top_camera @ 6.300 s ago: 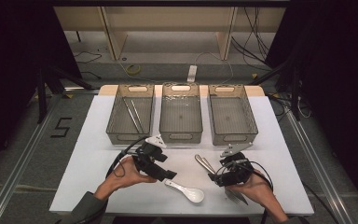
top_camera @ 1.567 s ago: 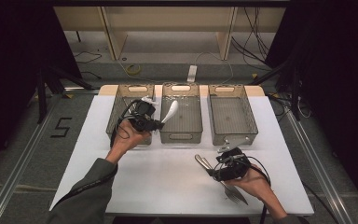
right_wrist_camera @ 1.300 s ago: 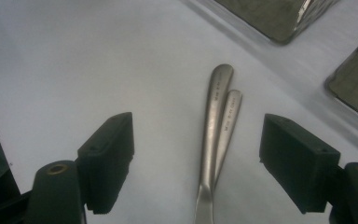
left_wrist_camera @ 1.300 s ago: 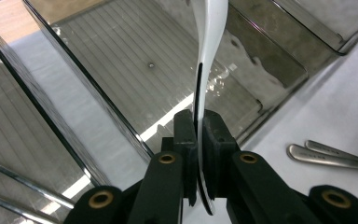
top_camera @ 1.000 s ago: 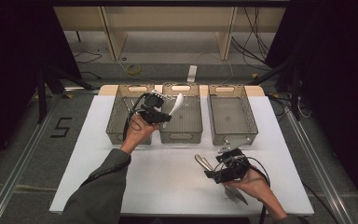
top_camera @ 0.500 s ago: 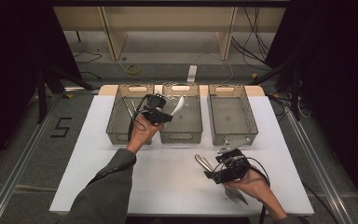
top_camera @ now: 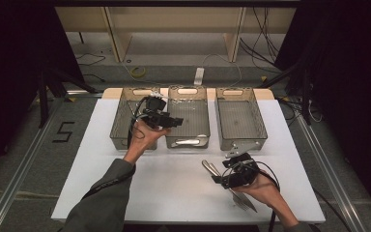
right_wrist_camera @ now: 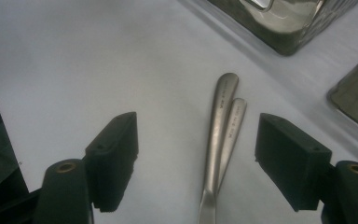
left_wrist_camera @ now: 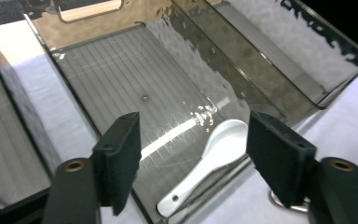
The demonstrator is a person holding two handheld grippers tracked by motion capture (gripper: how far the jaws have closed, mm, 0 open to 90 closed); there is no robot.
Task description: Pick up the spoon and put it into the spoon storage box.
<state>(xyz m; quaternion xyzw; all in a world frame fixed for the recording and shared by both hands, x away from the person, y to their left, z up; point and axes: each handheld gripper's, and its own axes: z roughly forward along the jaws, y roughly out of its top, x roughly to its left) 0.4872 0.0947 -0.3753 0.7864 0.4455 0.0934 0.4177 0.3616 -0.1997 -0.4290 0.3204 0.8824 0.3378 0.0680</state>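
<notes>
White spoon (left_wrist_camera: 212,164) — glossy, deep-bowled — lies at the near end of the middle bin (top_camera: 188,116). Left gripper (left_wrist_camera: 193,161) hangs over it, jaws just spread wide, holding nothing. Right gripper (right_wrist_camera: 196,158) open too, straddling two steel handles (right_wrist_camera: 221,135) on the near table (top_camera: 174,183). Three bins — one white spoon.

black "5" – on the floor (top_camera: 64,132), left of table (top_camera: 101,169)

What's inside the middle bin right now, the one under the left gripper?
A white spoon lies in the middle bin, near its front wall. The left gripper, fingers open, hides part of the floor in the high view.
</notes>
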